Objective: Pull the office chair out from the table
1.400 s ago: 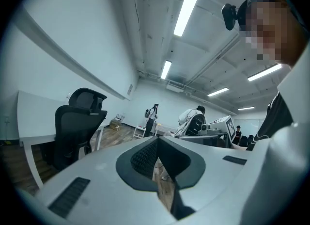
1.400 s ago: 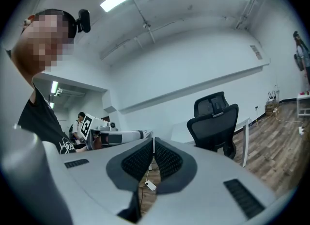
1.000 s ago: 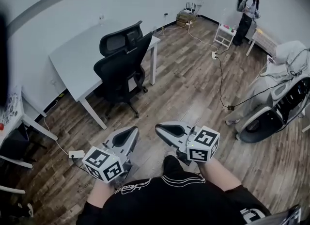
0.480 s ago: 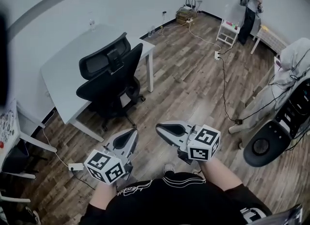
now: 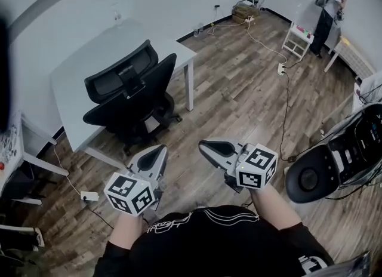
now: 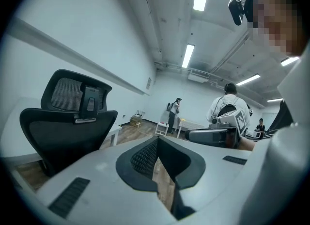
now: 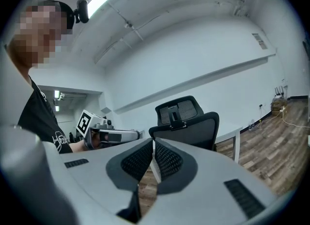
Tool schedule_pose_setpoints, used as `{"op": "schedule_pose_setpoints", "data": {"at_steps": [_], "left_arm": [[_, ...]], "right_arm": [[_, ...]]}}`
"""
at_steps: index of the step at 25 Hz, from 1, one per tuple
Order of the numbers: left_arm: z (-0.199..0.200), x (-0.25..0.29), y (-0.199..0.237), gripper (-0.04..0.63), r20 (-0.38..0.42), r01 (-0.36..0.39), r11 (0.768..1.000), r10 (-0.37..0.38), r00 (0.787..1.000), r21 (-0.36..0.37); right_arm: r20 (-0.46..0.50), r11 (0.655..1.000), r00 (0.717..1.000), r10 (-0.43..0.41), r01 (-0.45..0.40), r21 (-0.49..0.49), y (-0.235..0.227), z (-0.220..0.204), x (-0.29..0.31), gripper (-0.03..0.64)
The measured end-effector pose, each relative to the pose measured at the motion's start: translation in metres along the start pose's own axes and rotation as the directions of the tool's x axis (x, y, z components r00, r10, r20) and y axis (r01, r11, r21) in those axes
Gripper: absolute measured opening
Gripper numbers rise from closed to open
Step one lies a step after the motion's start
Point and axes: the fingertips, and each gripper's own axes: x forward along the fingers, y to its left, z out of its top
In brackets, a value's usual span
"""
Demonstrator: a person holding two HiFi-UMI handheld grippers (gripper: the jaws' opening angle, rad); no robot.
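A black office chair (image 5: 128, 99) with a mesh headrest stands tucked against the white table (image 5: 89, 61), its back toward me. It also fills the left of the left gripper view as the chair (image 6: 68, 127) and shows ahead in the right gripper view as the chair (image 7: 186, 122). My left gripper (image 5: 156, 151) is shut and empty, a short way in front of the chair's base. My right gripper (image 5: 206, 147) is shut and empty too, off to the chair's right over the wooden floor. Neither touches the chair.
A cable and power strip (image 5: 89, 196) lie on the floor at left. A second black chair (image 5: 334, 162) stands at the right. Another person (image 5: 331, 4) stands by a small white cart (image 5: 296, 38) at the far wall. A long cable (image 5: 285, 97) crosses the floor.
Both grippers and I have moved toward the chair and table; the chair now sits larger and closer in the head view. Both jaws stayed shut.
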Motion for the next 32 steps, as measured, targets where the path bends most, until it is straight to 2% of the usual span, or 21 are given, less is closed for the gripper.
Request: {"op": "schedule_pose_setpoints", "data": {"at_steps": [3, 6, 8, 11, 13, 15, 18, 20, 22, 23, 26, 29, 32], "left_arm": [[0.003, 0.001, 0.016, 0.006, -0.007, -0.088, 0.996, 0.088, 0.996, 0.031], [-0.007, 0.002, 0.044, 0.008, -0.027, -0.212, 0.976, 0.213, 0.977, 0.041], [-0.015, 0.004, 0.062, 0.008, -0.039, -0.248, 0.968, 0.249, 0.968, 0.028], [-0.014, 0.008, 0.095, 0.008, -0.032, -0.294, 0.956, 0.294, 0.955, 0.020], [-0.009, 0.008, 0.121, 0.009, -0.014, -0.346, 0.937, 0.347, 0.938, 0.048], [-0.005, 0.007, 0.145, 0.013, -0.008, -0.404, 0.909, 0.407, 0.913, 0.105], [-0.001, 0.004, 0.178, 0.093, -0.015, -0.478, 0.856, 0.490, 0.872, 0.196], [0.000, 0.002, 0.196, 0.102, -0.019, -0.507, 0.841, 0.520, 0.854, 0.188], [0.001, 0.003, 0.214, 0.134, -0.026, -0.523, 0.832, 0.536, 0.844, 0.184], [0.003, 0.001, 0.223, 0.154, -0.029, -0.537, 0.817, 0.554, 0.832, 0.211], [0.012, -0.009, 0.248, 0.175, -0.026, -0.580, 0.744, 0.622, 0.783, 0.332], [0.020, -0.020, 0.270, 0.200, -0.012, -0.611, 0.681, 0.671, 0.741, 0.403], [0.025, -0.032, 0.291, 0.231, 0.004, -0.640, 0.586, 0.736, 0.677, 0.496]], "right_arm": [[-0.005, 1.000, 1.000, 0.023, -0.023, -0.020, -0.013, 0.008, 0.005, 0.041], [-0.009, 0.998, 0.998, 0.061, -0.061, -0.016, -0.027, 0.007, 0.018, 0.041], [-0.019, 0.996, 0.996, 0.084, -0.084, -0.010, -0.037, 0.003, 0.031, 0.041], [-0.037, 0.996, 0.997, 0.073, -0.074, -0.040, -0.059, 0.001, 0.053, 0.041], [-0.045, 0.996, 0.997, 0.069, -0.071, -0.048, -0.077, 0.004, 0.068, 0.041], [-0.063, 0.995, 0.996, 0.069, -0.073, -0.074, -0.092, 0.009, 0.084, 0.041], [-0.101, 0.981, 0.994, 0.032, -0.051, -0.190, -0.117, 0.018, 0.106, 0.041], [-0.121, 0.964, 0.993, 0.005, -0.037, -0.264, -0.132, 0.024, 0.121, 0.041], [-0.129, 0.955, 0.992, -0.009, -0.030, -0.295, -0.145, 0.031, 0.137, 0.043], [-0.130, 0.950, 0.991, -0.018, -0.024, -0.311, -0.151, 0.035, 0.145, 0.043], [-0.148, 0.924, 0.988, -0.038, -0.022, -0.381, -0.164, 0.045, 0.164, 0.055], [-0.199, 0.895, 0.979, -0.037, -0.056, -0.442, -0.174, 0.046, 0.181, 0.145], [-0.243, 0.831, 0.968, -0.071, -0.078, -0.551, -0.190, 0.046, 0.202, 0.187]]}}
